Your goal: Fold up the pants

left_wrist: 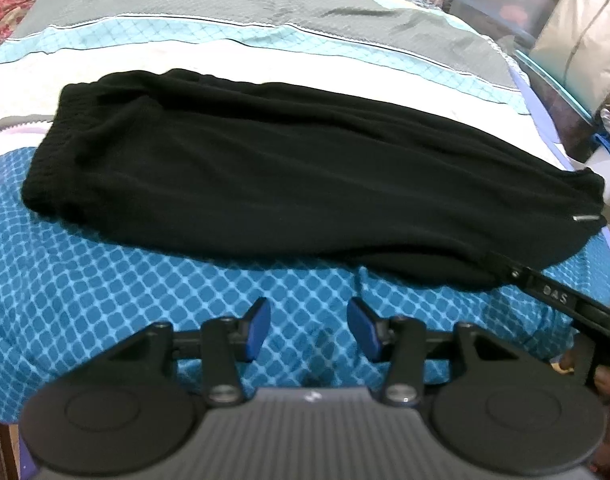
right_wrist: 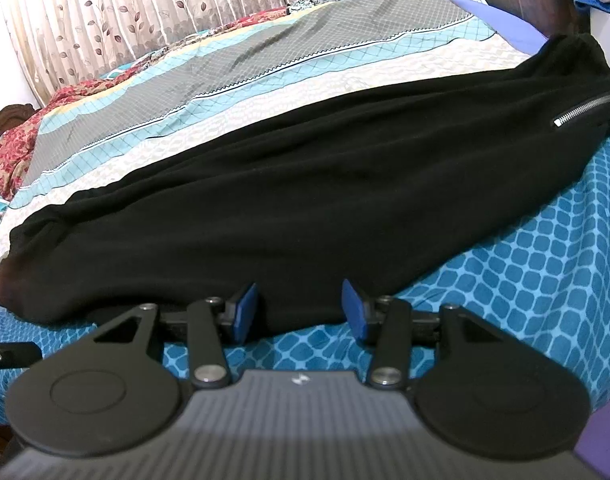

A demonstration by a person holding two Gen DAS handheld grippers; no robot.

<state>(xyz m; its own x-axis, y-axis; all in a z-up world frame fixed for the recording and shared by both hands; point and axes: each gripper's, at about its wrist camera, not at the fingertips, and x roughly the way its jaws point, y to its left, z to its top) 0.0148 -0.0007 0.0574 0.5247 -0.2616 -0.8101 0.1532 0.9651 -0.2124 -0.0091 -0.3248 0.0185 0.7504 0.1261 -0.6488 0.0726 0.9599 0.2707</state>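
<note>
Black pants [left_wrist: 265, 168] lie lengthwise across the bed, one leg laid on the other. Their ribbed end is at the left and a silver pocket zipper [left_wrist: 581, 218] at the right. My left gripper [left_wrist: 309, 328] hovers open over the blue patterned bedspread [left_wrist: 125, 288], short of the pants' near edge, with nothing between its blue pads. In the right wrist view the pants [right_wrist: 305, 200] fill the middle and the zipper [right_wrist: 583, 110] sits far right. My right gripper [right_wrist: 301, 308] is open at the near edge, with black cloth showing in the wide gap between the pads. Its finger [left_wrist: 545, 296] reaches the pants' edge in the left wrist view.
The bedspread has grey, teal and white bands [right_wrist: 265, 60] beyond the pants. A red floral cover [right_wrist: 21, 132] and curtains [right_wrist: 145, 4] lie at the back. Storage boxes [left_wrist: 513, 4] and a pale cushion [left_wrist: 577, 48] stand past the bed's right edge [left_wrist: 545, 120].
</note>
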